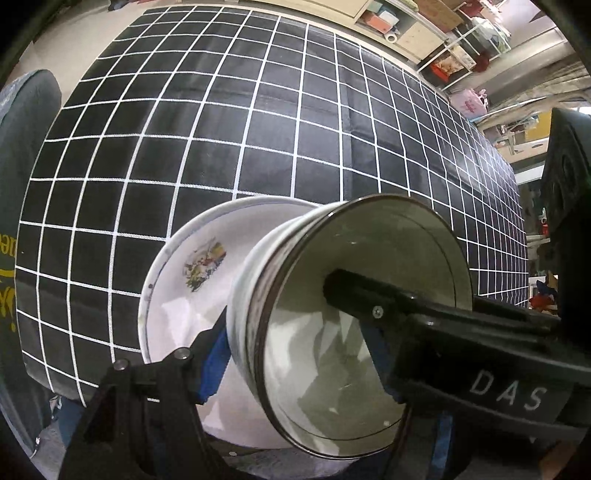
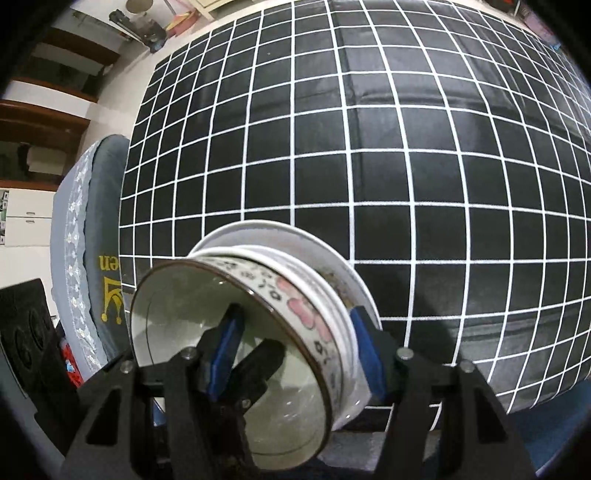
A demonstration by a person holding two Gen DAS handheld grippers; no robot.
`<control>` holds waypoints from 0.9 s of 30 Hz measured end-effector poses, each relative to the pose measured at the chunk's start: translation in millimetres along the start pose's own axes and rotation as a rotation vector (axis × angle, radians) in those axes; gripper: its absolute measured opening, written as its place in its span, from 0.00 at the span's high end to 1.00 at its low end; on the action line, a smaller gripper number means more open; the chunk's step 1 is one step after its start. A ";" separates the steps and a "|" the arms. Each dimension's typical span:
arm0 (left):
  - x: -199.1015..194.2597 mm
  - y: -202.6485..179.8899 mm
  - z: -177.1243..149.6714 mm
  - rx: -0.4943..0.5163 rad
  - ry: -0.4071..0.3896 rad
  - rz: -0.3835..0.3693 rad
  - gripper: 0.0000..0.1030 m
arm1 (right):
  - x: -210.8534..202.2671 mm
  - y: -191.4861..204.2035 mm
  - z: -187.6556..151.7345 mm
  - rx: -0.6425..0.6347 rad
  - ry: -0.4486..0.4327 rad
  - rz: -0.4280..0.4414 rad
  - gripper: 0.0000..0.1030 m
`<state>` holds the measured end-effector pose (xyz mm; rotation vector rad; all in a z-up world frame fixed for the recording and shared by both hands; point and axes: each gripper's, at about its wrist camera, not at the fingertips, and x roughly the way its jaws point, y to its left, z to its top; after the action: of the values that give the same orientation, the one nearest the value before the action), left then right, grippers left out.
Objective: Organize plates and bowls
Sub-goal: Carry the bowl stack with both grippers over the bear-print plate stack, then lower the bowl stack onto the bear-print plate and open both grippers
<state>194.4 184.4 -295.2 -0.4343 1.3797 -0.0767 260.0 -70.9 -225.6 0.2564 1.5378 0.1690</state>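
A stack of bowls (image 1: 332, 295) sits on a white plate (image 1: 184, 280) with a flower print, at the near edge of the table. The top bowl (image 2: 306, 310) has a dark rim and pink flowers on its side. My left gripper (image 1: 291, 339) is shut on the stack's wall, one blue pad outside above the plate and the other inside the top bowl. My right gripper (image 2: 295, 317) clamps the opposite wall of the stack (image 2: 332, 321) the same way, above the plate (image 2: 258, 230). Its black finger (image 1: 424, 314) shows inside the bowl in the left wrist view. Whether the plate touches the table is hidden.
The table carries a black cloth with a white grid (image 1: 258, 129) (image 2: 369, 147). A grey cushioned chair (image 2: 92, 221) stands at its left side. Cluttered shelves (image 1: 424, 29) lie beyond the far edge. A black speaker-like box (image 2: 26, 332) is at the lower left.
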 end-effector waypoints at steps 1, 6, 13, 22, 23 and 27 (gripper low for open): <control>1.1 0.3 0.3 0.000 0.001 -0.002 0.36 | 0.4 -0.4 0.6 0.000 0.001 -0.001 0.39; 1.3 -0.2 -1.5 0.010 0.004 -0.001 0.36 | 2.2 -3.8 1.9 0.005 0.004 -0.002 0.39; 1.8 4.4 2.2 0.014 -0.005 -0.002 0.37 | 2.4 -2.2 2.6 -0.002 -0.002 0.000 0.39; 2.4 1.7 3.1 0.019 -0.014 -0.008 0.38 | 2.8 -4.1 3.5 -0.012 0.001 0.026 0.39; 1.9 2.3 3.2 0.018 -0.014 -0.009 0.38 | 2.5 -4.8 3.4 -0.011 0.000 0.032 0.39; -6.4 -0.6 2.1 0.051 -0.059 0.054 0.38 | -7.0 -8.2 3.8 -0.019 -0.040 0.053 0.39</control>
<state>195.3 186.3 -288.8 -0.3538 1.3276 -0.0540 263.1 -80.9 -221.0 0.2840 1.4894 0.2188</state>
